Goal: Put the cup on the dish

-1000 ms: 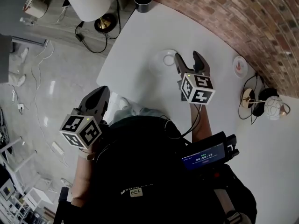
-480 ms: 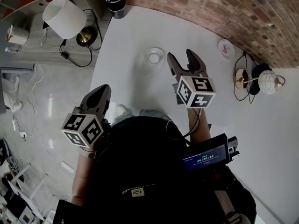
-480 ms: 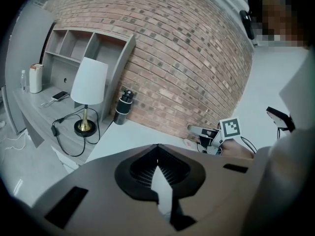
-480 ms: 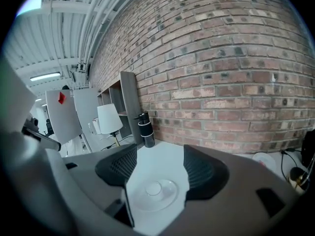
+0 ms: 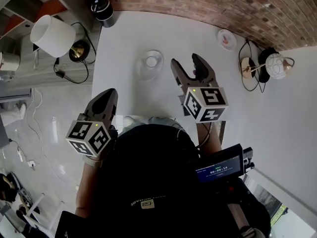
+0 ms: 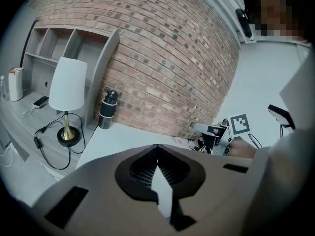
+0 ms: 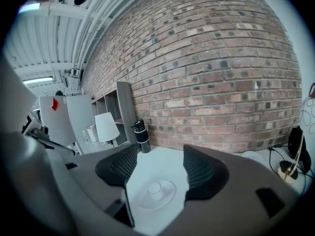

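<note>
A small white cup [image 5: 151,61] stands in the middle of a clear round dish [image 5: 148,71] on the white table [image 5: 129,33]. The right gripper view shows the same cup [image 7: 154,187] on its dish [image 7: 165,196], low between the jaws and some way ahead. My right gripper [image 5: 185,61] is open and empty, just right of the dish and apart from it. My left gripper [image 5: 106,97] is shut on nothing, near the table's front left edge. From the left gripper view its jaws [image 6: 157,149] point at the brick wall.
A second small dish with a red mark [image 5: 226,38] lies at the table's far right. A black bottle [image 5: 101,6] stands at the far left corner. A white-shaded lamp [image 5: 49,35] sits on the floor to the left. A globe lamp [image 5: 275,66] and cables lie right.
The right gripper, still open, now stands a little farther to the right of the cup and dish. The head view has swung. The left gripper stays shut in place.
</note>
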